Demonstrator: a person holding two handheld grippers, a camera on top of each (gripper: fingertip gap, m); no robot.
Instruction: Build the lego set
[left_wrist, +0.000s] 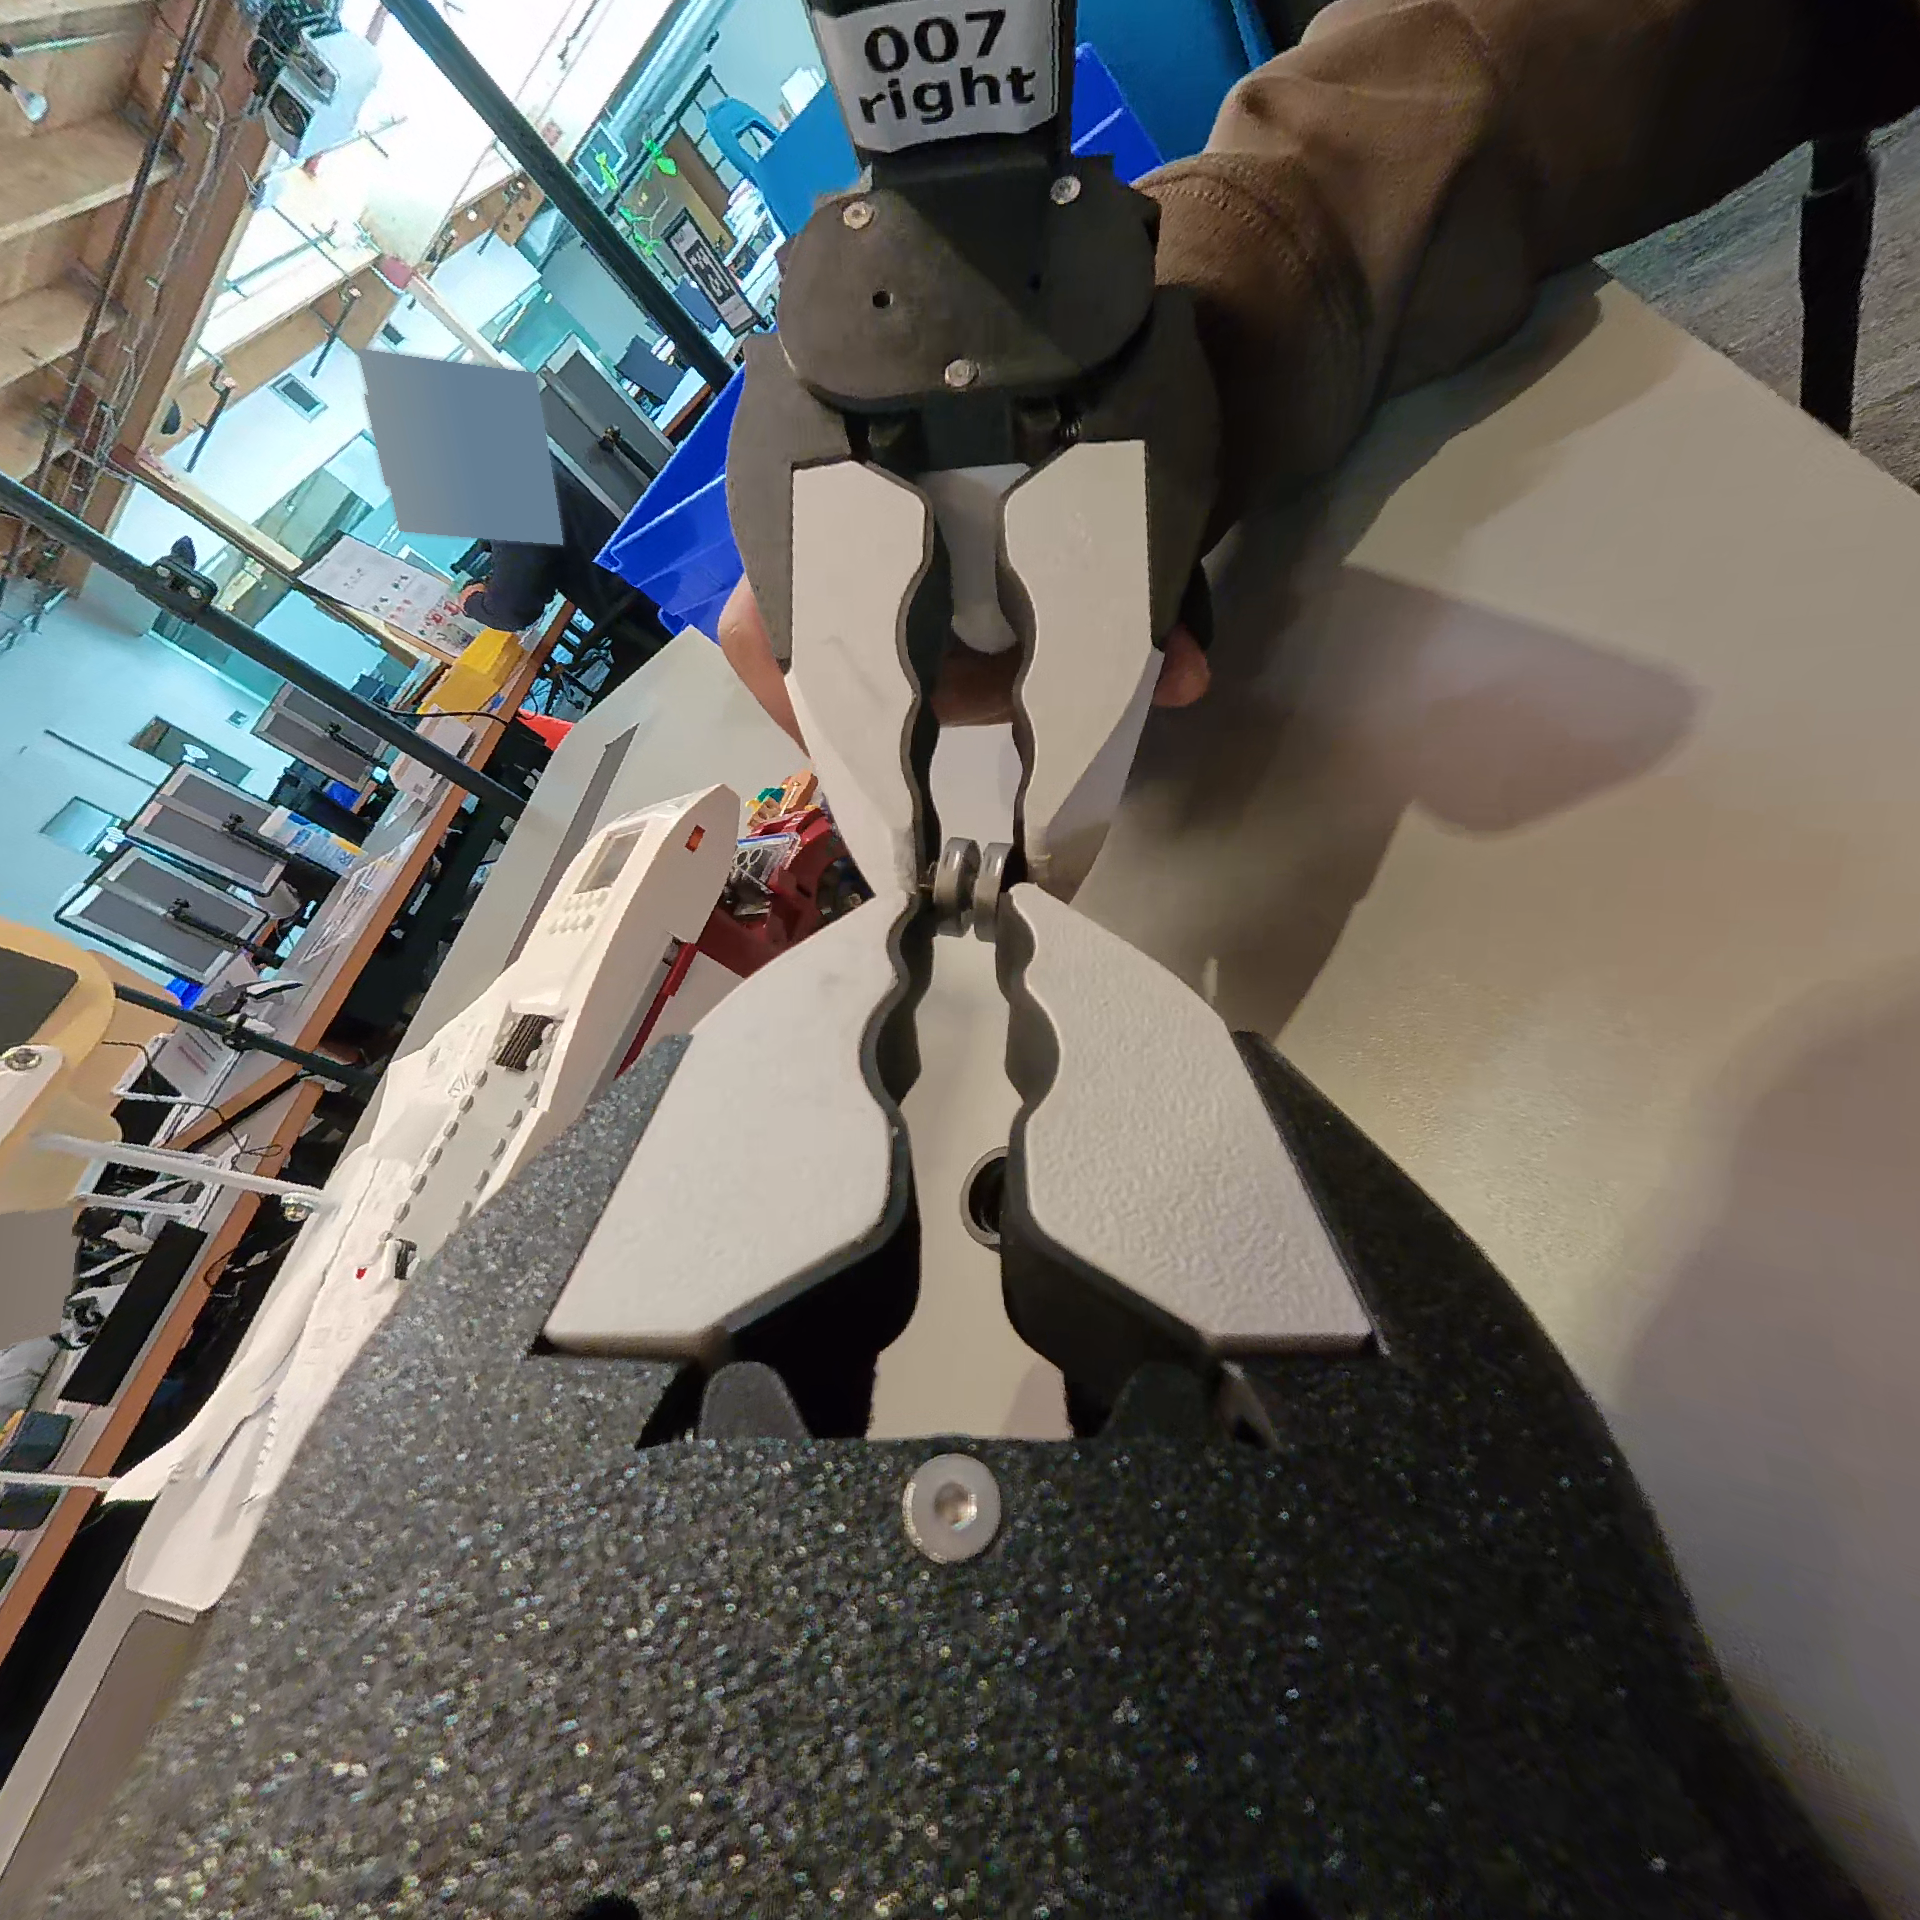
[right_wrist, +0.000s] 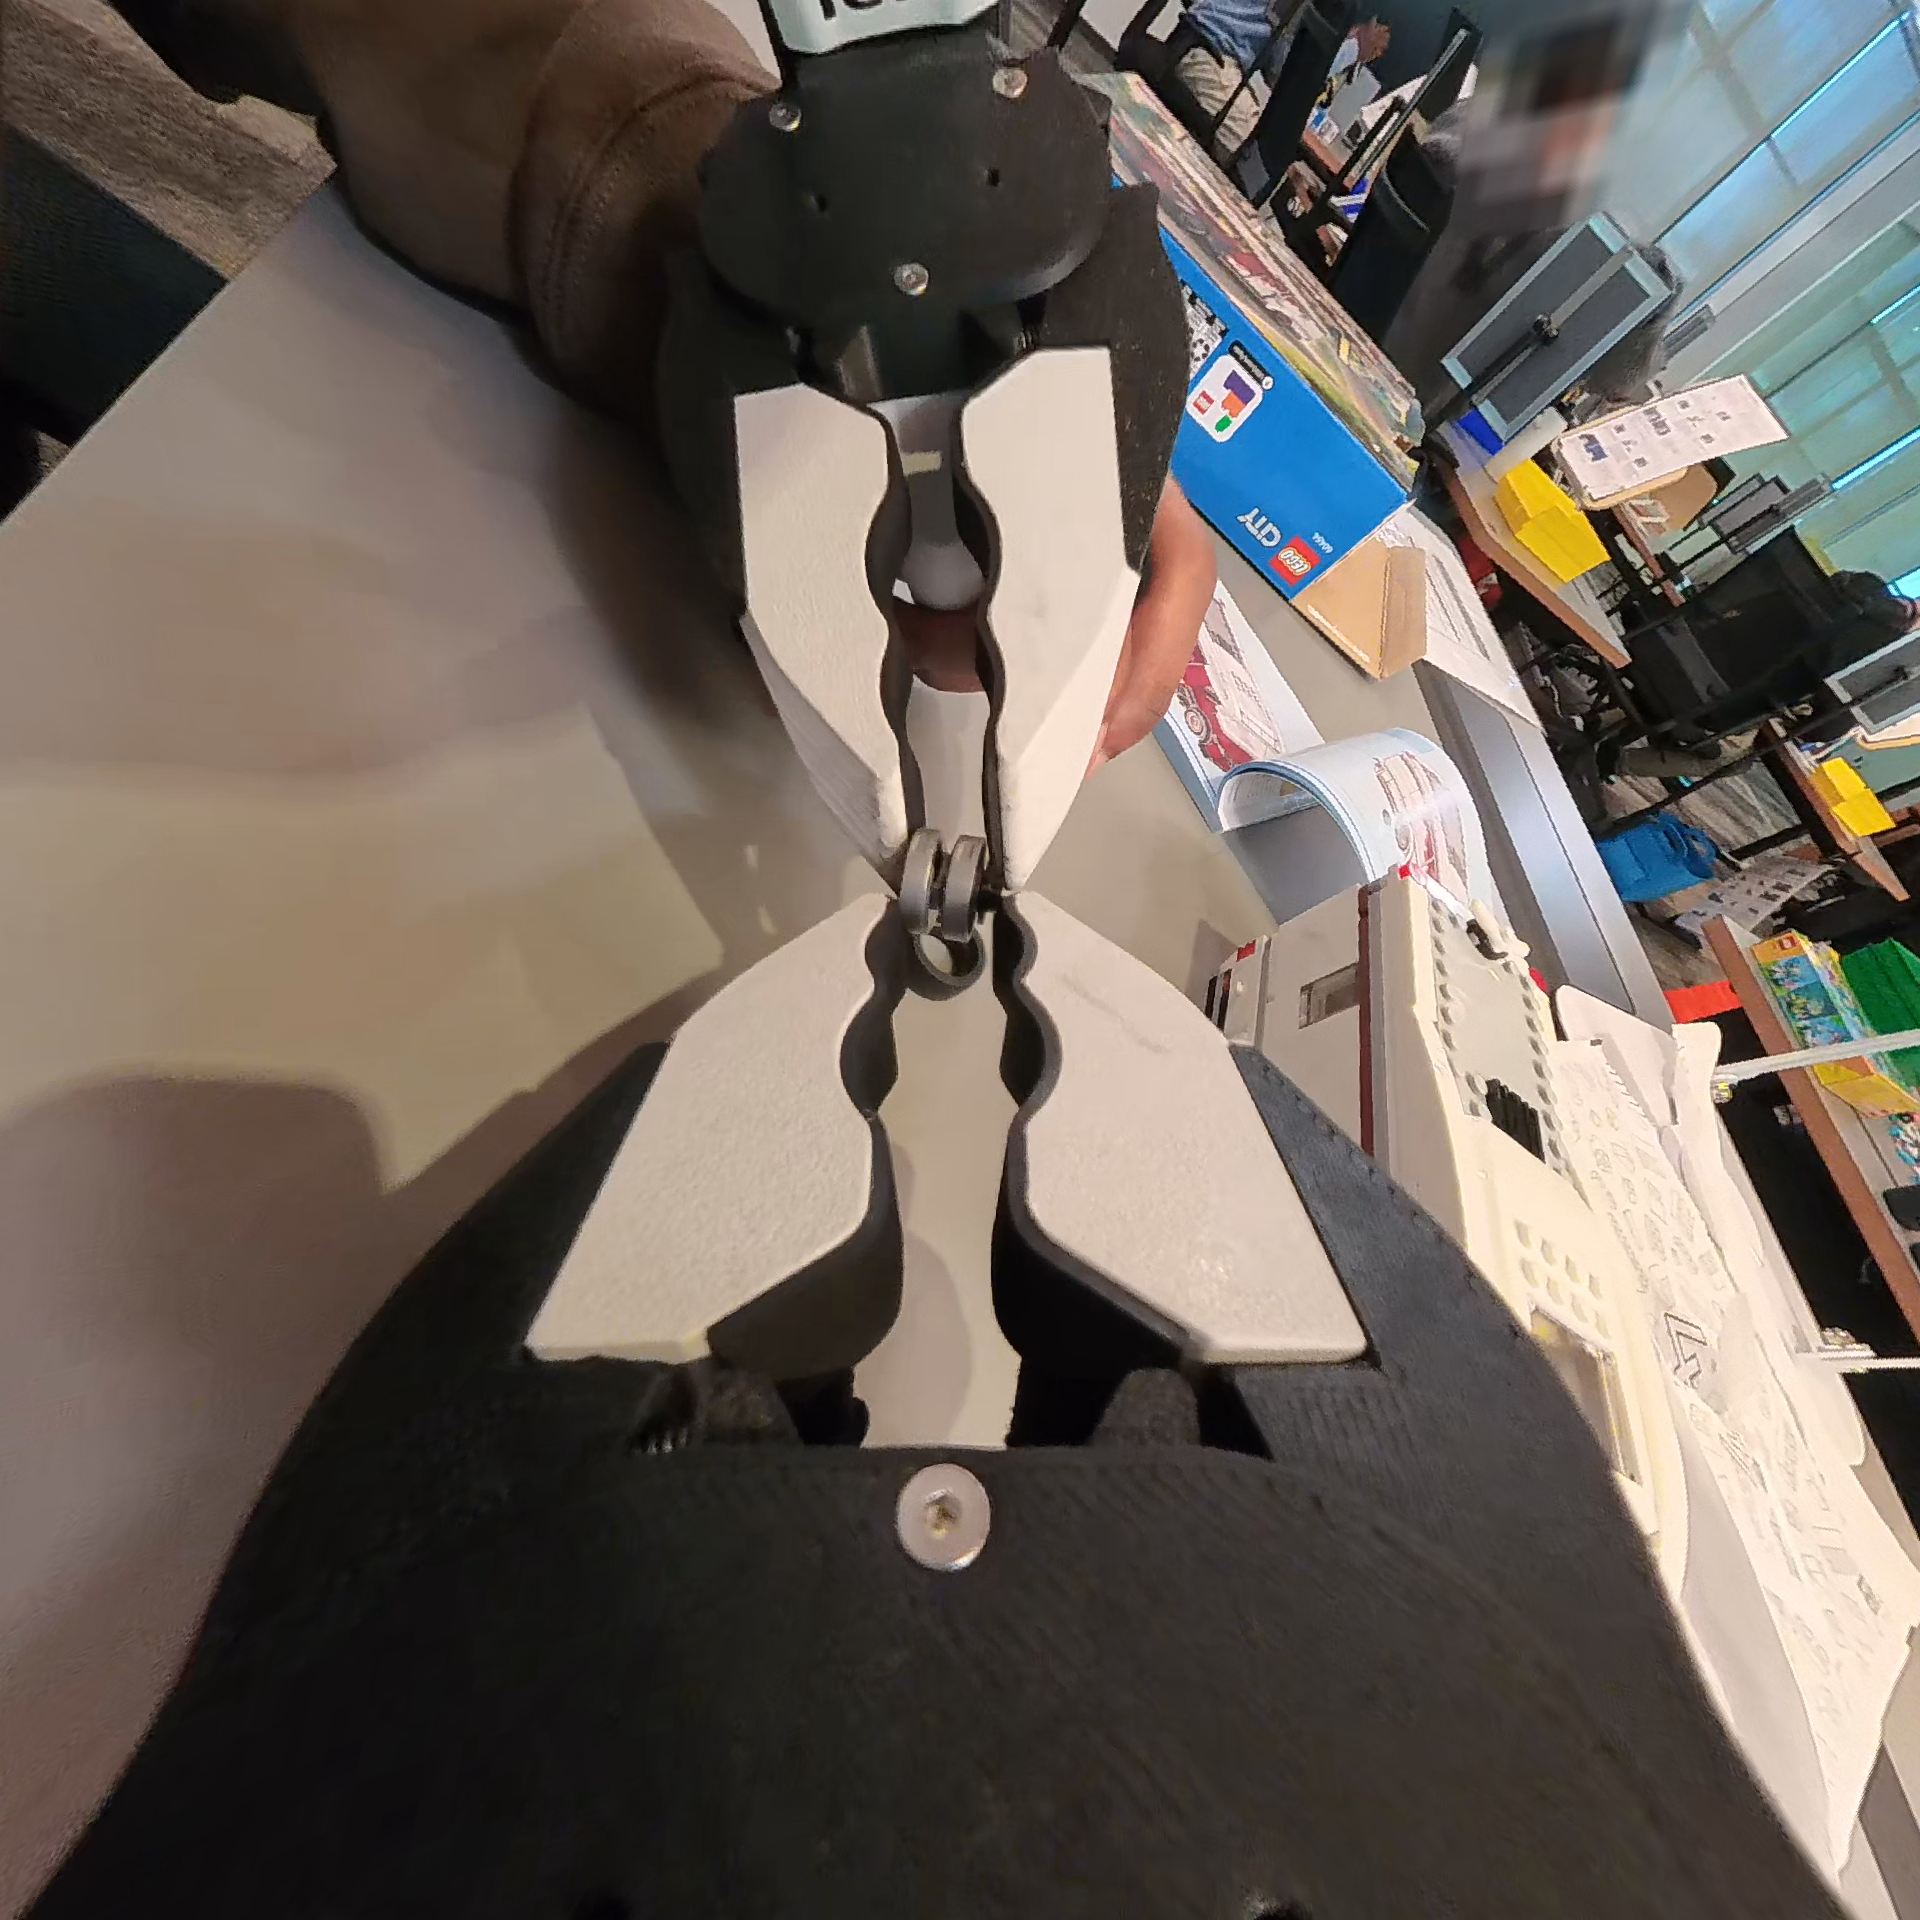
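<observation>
Above the pale desk (left_wrist: 1558, 935), just beside the white brick model (left_wrist: 582, 997), both tongs, left (left_wrist: 961, 914) and right (right_wrist: 940, 914), pinch one small grey double-wheel piece (left_wrist: 968, 885) tip-to-tip; it looks light, stiff, slippery, best gripped across its rims.

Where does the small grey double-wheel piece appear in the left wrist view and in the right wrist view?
Left wrist view: the grey double-wheel piece sits at picture centre, where the left claw and the right claw meet tip to tip.
Right wrist view: grey double-wheel piece, again at centre between both claws.
Shared landmark: the white brick model on the table.
</observation>
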